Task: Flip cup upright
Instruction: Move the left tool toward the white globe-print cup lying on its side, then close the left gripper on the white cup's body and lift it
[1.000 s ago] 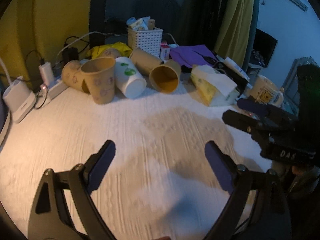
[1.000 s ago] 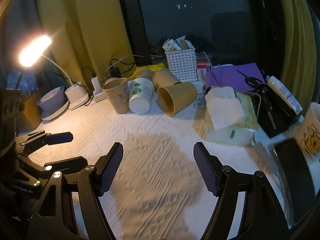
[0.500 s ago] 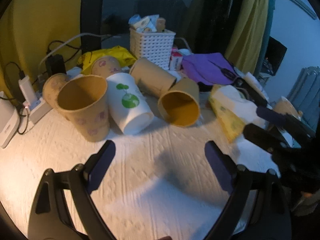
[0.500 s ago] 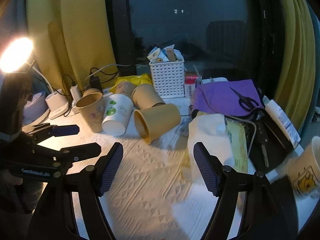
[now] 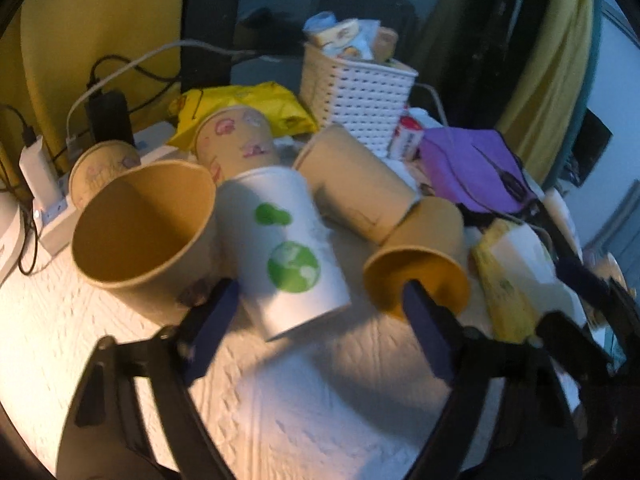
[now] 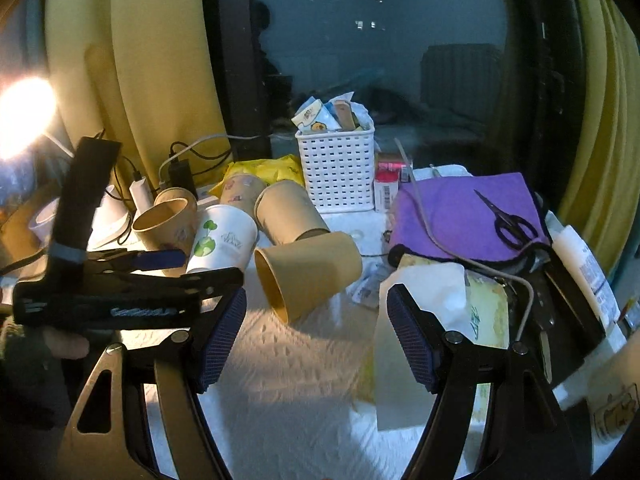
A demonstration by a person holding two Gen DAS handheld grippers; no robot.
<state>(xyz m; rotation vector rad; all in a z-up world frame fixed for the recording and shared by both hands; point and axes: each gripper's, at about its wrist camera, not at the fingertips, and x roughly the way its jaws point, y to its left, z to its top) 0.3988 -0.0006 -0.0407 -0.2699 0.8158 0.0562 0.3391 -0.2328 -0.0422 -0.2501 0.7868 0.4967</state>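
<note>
A white paper cup with green prints (image 5: 286,252) stands upside down, leaning, in a cluster of cups; it also shows in the right wrist view (image 6: 222,238). My left gripper (image 5: 316,312) is open, its fingertips level with the cup's near end, one on each side. A brown cup (image 5: 144,224) stands upright to its left. A plain brown cup (image 5: 420,264) lies on its side to its right, mouth toward me, also in the right wrist view (image 6: 308,276). My right gripper (image 6: 316,332) is open and empty, just short of that cup.
Several more brown cups (image 5: 356,188) lie behind. A white basket (image 5: 356,96), a yellow bag (image 5: 248,108), a power strip with cables (image 5: 52,216), a purple cloth with scissors (image 6: 468,216) and a tissue pack (image 6: 440,320) crowd the white table (image 5: 304,400). A lamp (image 6: 24,116) shines at left.
Both grippers have moved forward toward the cup cluster. The left gripper has closed in on the white cup. Both stay open.
</note>
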